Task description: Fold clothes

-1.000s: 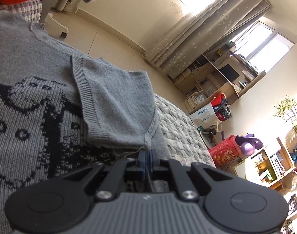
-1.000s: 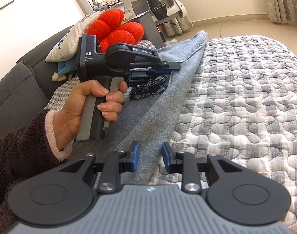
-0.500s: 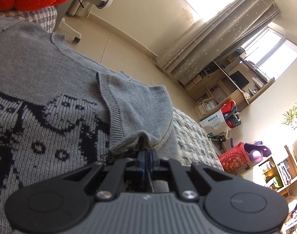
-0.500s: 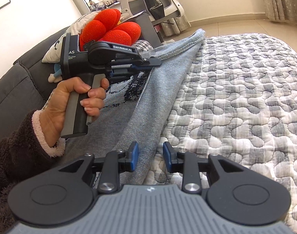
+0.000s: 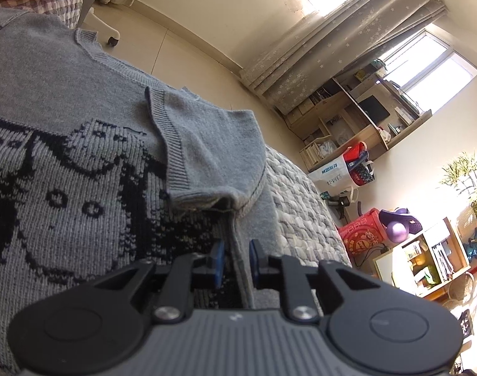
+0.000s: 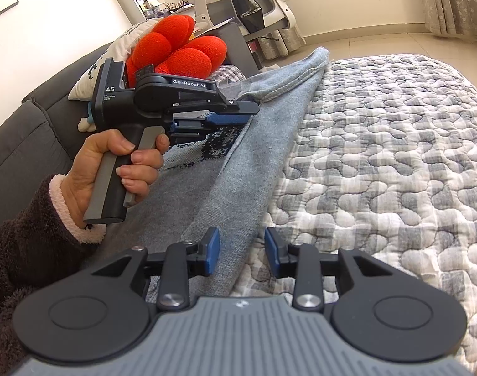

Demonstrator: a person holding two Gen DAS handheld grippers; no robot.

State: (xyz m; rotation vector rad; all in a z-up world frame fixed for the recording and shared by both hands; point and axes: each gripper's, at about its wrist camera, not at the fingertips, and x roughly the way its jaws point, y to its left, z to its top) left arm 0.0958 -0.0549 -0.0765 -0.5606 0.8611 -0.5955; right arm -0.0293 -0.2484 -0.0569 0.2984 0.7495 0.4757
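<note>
Sweater [image 5: 81, 156] lies flat on the bed [image 6: 395, 156], along its left edge, sleeve [image 5: 207, 144] folded in over the chest to narrow it. My left tongs [image 5: 235, 258] have just been opening, slightly parted, side seam between them, pads off it. My right tongs [image 6: 242, 250] have been opening too, about a third open over the hem edge, gripping nothing.

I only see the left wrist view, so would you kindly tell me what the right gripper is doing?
Observer: The right gripper is open. Its jaws have just been opening wider, and the folded edge of the grey knitted sweater lies between them, ungripped.
Operator: Thank you. What lies beyond the sweater?
Observer: A red flower-shaped plush cushion leans against a white printed pillow on a dark grey sofa.
</note>
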